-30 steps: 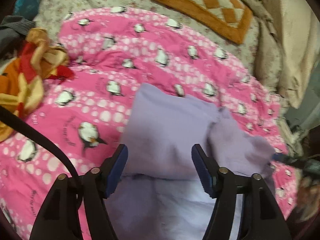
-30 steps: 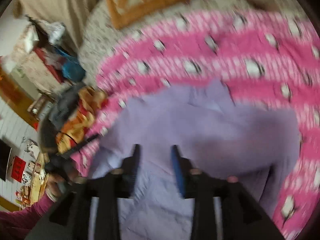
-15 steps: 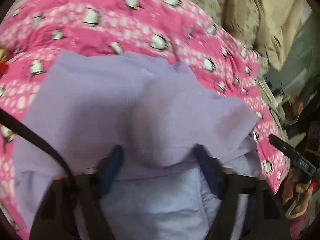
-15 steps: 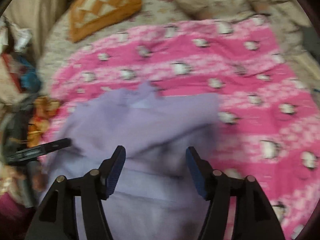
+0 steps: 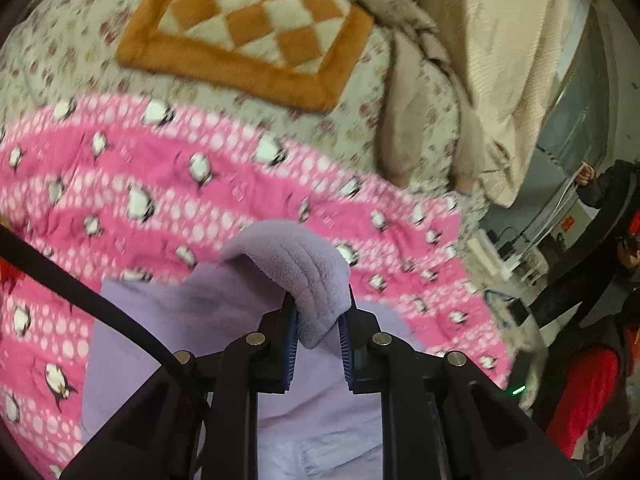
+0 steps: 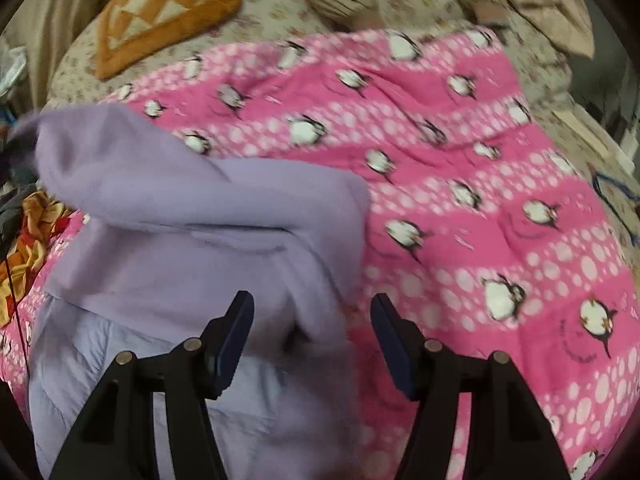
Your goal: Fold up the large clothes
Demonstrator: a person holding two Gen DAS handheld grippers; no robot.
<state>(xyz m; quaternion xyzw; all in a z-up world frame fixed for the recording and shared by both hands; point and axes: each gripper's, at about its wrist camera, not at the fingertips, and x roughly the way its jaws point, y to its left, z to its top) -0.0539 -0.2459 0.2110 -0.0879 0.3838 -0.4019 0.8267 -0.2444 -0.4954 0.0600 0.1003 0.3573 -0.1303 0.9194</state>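
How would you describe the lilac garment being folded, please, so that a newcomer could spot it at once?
Start at the pink penguin-print blanket covering the bed. The lilac fleece garment lies on its near side, with one thick fold pinched in the left gripper and the right gripper open just above it. It is the only plain, unpatterned purple fabric there.

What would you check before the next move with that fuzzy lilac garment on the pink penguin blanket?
1. Left gripper has a firm hold: ok, shut on a fold of the fuzzy lilac fleece garment.
2. Right gripper ready to grasp: ok, open, with the garment's right edge between its fingers.
3. Garment lying flat: not ok, bunched and partly lifted.
4. Room to lay the fold: ok, the pink penguin-print blanket is bare to the right.
5. Orange and red cloth pile apart from the garment: cannot tell, it sits very close.
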